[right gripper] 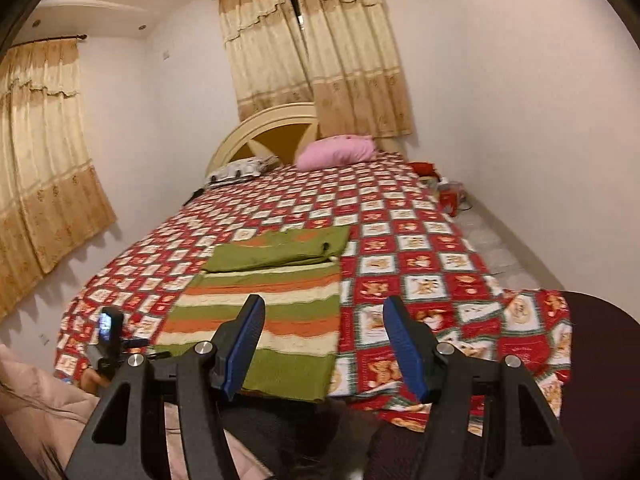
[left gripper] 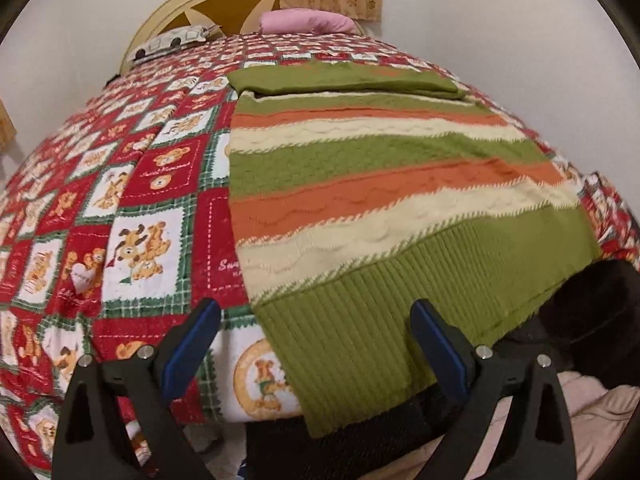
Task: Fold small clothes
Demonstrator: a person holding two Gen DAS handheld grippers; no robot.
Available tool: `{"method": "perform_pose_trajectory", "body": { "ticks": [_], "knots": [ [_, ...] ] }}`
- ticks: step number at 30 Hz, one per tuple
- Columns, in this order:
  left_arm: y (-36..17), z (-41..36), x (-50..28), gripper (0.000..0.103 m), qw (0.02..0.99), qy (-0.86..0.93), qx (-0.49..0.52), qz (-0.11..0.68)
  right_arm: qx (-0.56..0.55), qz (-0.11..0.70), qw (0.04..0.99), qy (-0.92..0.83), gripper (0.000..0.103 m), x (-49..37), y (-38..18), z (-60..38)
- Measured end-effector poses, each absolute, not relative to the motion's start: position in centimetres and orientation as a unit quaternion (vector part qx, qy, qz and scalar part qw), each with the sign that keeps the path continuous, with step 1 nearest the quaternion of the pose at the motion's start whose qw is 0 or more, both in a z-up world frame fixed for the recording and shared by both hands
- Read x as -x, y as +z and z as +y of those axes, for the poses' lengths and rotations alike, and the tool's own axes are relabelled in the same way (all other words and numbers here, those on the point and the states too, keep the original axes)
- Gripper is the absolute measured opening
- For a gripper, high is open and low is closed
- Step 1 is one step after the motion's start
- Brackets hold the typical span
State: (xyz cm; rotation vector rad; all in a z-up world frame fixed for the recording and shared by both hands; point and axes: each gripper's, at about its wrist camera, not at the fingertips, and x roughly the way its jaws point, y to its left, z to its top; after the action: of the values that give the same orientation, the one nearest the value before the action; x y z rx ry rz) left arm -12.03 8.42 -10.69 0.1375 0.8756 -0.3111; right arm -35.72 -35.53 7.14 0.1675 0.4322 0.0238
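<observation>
Both claws stand with their blue pads apart and grip nothing. Seen from the left wrist view, the left gripper point(left gripper: 316, 336) hovers just over the ribbed green hem of the striped sweater point(left gripper: 384, 184), its left pad above the bedspread and its right pad above the hem near the corner at 6 o'clock. From the right wrist view, the right gripper point(right gripper: 324, 340) hangs higher and farther back, with the sweater's near right corner at about 12 o'clock between its pads.

The sweater lies flat on the patchwork bedspread point(right gripper: 420, 240), hem hanging slightly over the bed's near edge, sleeves already turned in, and its far end seems folded over as a plain green band at 12 o'clock. The likely next step is a pinch at each hem corner to carry the hem toward that band.

Risks, as a judgement: the left pads straddle hem and bedspread, so closing there could catch the bedspread too and drag it along. The thick knit could slip from a shallow pinch. Uneven lifting would skew the fold.

Beyond sit a pink pillow point(right gripper: 338, 152), a headboard point(right gripper: 260, 128) and curtains point(right gripper: 320, 48).
</observation>
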Motion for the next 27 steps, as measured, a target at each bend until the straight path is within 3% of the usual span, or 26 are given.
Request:
{"method": "perform_pose_trajectory", "body": {
  "ticks": [10,15,27],
  "knots": [
    [-11.0,7.8,13.2,0.098,0.894,-0.127,-0.106,0.416,-0.079,0.338,0.938,0.020,0.062,26.5,-3.7,-31.0],
    [-11.4,8.2,13.3,0.098,0.887,-0.162,-0.079,0.425,-0.105,0.385,0.917,-0.005,0.062,24.9,-8.3,-31.5],
    [-11.6,8.6,12.8,0.096,0.876,-0.204,-0.011,0.437,-0.114,0.396,0.911,-0.002,0.062,23.5,-10.1,-31.7]
  ]
}}
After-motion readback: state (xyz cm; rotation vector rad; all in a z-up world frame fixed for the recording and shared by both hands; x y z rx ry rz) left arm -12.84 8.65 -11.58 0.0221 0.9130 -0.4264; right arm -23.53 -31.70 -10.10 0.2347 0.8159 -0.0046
